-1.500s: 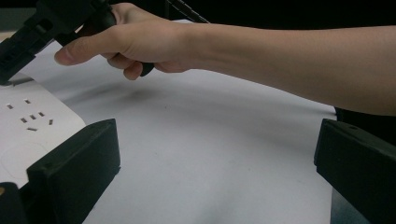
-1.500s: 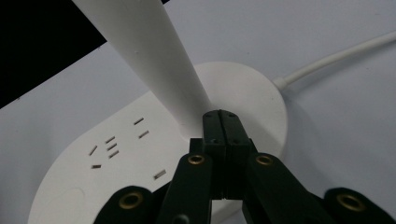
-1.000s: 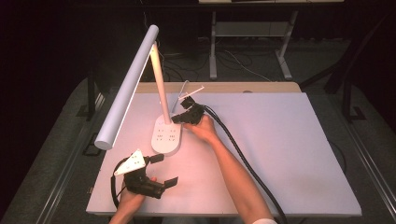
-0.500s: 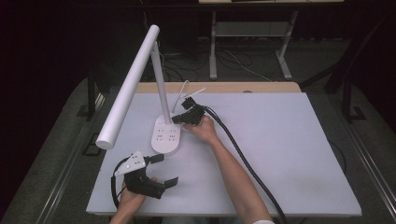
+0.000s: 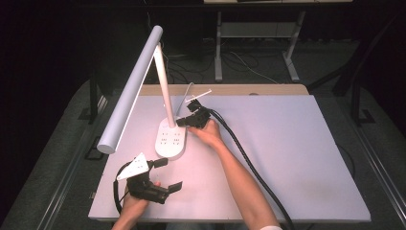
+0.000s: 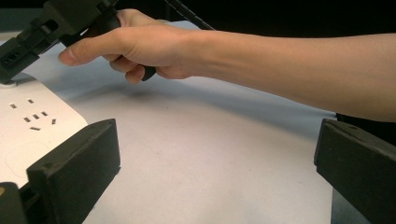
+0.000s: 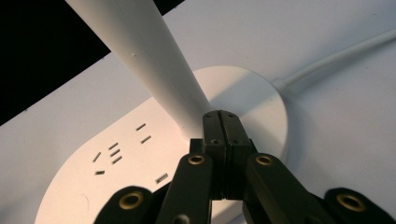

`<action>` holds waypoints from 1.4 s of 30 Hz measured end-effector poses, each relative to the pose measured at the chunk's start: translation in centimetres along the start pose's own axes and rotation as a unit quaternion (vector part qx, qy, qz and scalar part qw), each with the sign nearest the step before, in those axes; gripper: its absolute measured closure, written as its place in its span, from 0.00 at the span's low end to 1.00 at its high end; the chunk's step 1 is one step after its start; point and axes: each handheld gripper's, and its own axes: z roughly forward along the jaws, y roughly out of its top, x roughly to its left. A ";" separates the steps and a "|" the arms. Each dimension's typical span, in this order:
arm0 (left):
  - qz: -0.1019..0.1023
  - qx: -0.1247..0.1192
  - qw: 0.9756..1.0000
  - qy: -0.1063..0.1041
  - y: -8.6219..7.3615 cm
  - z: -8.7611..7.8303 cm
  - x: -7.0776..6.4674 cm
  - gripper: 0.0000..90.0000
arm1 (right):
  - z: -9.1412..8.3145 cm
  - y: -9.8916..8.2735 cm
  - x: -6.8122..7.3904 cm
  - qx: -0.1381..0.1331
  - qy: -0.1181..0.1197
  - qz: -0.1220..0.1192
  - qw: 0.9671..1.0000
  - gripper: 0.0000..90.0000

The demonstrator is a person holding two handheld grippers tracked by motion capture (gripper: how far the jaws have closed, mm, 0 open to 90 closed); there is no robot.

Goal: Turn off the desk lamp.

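Two handheld grippers work at a white desk (image 5: 297, 158) bearing a white desk lamp (image 5: 165, 96). Its oval base (image 5: 171, 139), with socket slots on top, stands near the desk's far left corner; the stem (image 7: 154, 60) rises from the base's far end, and the long head (image 5: 129, 96) slopes out past the left edge. Right gripper (image 7: 219, 122): jaws pressed together, holding nothing, tips at the foot of the stem. Left gripper (image 5: 165, 173): jaws wide and empty, near the front edge. The lamp is probably rigid, smooth plastic and top-heavy; the lower stem or the base rim would offer the steadiest hold.
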 end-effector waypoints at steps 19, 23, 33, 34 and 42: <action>0.001 0.001 1.000 0.003 0.0 0.1 -0.1 0.00 | 0.1 -0.4 0.0 -0.009 0.000 0.004 1.000 1.00; 0.000 0.001 1.000 0.004 0.0 0.1 -0.1 0.00 | 0.0 -0.4 0.0 -0.012 -0.002 0.007 1.000 1.00; -0.001 0.000 1.000 0.004 0.0 0.0 0.1 0.00 | -1.4 -0.4 -0.5 -0.025 0.004 0.011 1.000 1.00; 0.000 0.000 1.000 0.004 0.0 0.0 0.1 0.00 | -1.7 -0.3 -0.4 -0.028 0.004 0.012 1.000 1.00; -0.001 0.000 1.000 0.005 0.0 0.0 0.0 0.00 | -3.9 -0.3 0.0 -0.028 0.000 -0.004 1.000 1.00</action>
